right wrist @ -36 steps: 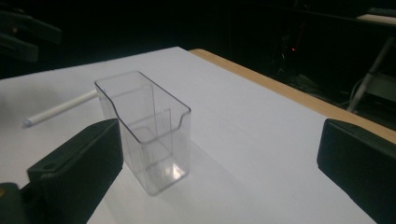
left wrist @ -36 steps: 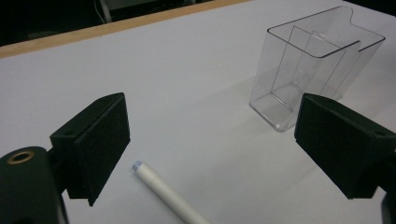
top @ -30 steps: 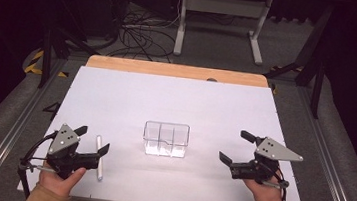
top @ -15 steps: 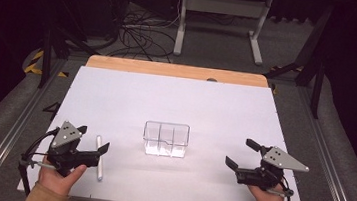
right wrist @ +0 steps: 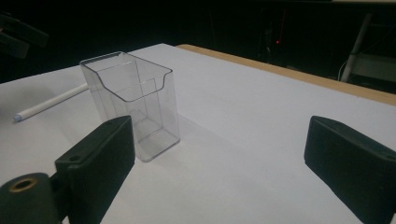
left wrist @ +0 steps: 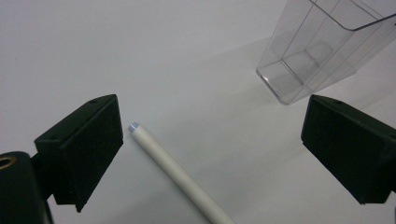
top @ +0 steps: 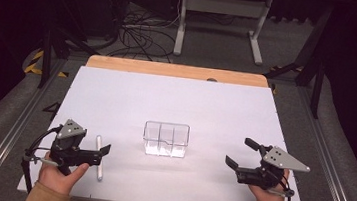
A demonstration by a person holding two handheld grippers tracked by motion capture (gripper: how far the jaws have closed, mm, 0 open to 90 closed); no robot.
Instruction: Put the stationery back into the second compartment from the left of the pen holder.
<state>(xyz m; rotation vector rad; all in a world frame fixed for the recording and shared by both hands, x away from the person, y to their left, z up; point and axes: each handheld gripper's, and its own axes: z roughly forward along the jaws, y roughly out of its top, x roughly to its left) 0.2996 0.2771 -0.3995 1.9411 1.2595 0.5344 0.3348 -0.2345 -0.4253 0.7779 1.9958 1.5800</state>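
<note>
Approach step, by judgement: left gripper [left wrist: 212,154] spread wide beside white pen [left wrist: 177,175] on desk [top: 166,99]; right gripper [top: 241,152] wide, empty. Next: straddle pen, close, carry toward clear holder [top: 166,139].

high cam looks down fwd; gripper cams low, close — both share clear box [left wrist: 327,46].

Only the clear box [top: 166,139] at centre and the white pen [top: 99,157] near left block your otherwise bare table [top: 176,100].
</note>
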